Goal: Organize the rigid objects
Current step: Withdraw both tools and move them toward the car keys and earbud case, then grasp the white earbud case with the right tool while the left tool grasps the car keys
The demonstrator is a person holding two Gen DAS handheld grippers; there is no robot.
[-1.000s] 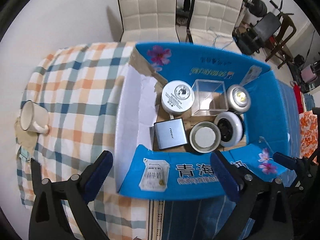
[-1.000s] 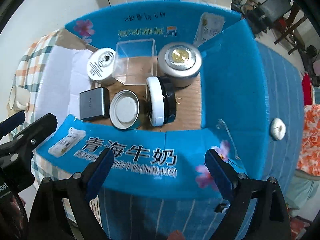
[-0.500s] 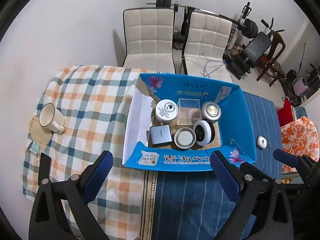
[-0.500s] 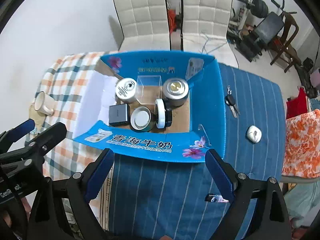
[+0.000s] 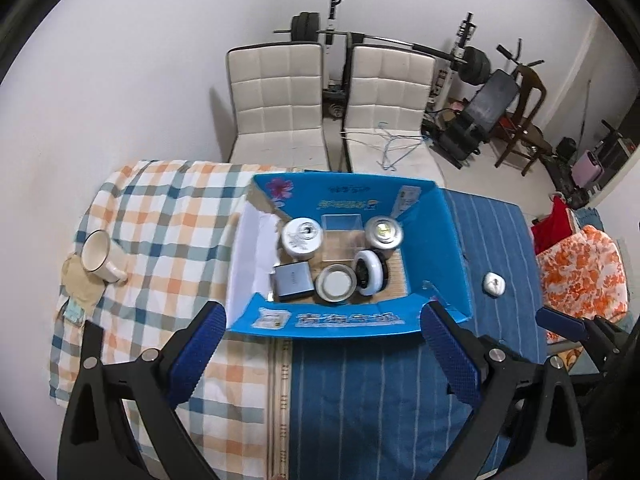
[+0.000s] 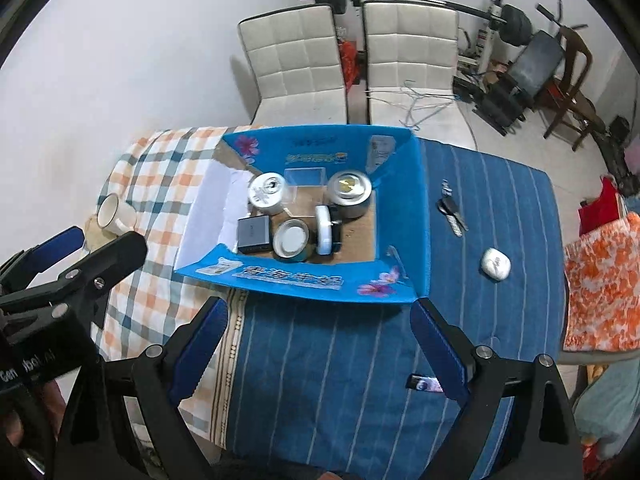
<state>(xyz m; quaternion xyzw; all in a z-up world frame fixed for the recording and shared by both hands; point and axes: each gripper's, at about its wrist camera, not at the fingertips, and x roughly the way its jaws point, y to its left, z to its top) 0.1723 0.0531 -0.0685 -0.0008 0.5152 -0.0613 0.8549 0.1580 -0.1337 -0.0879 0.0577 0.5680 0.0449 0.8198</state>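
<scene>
— Sitting in the blue box (image 5: 430, 236) are six things: a white round tin (image 5: 302, 236), a clear cube (image 5: 340, 226) and a silver puck light (image 5: 384, 233) along the far side, and a grey square case (image 5: 293, 279), an open round tin (image 5: 336, 283) and a white disc on edge (image 5: 370, 272) along the near side.

— And outside the box?

— A mug (image 5: 98, 257) lies well to the left on the checked cloth (image 5: 168, 216); a white pebble-shaped case (image 6: 496, 264) and keys (image 6: 450, 210) lie to the right on the blue striped cloth (image 6: 480, 184).

— The grippers?

— The left gripper (image 5: 320, 344) and right gripper (image 6: 320, 340) both hang above the near table edge, jaws wide apart, holding nothing.
</scene>
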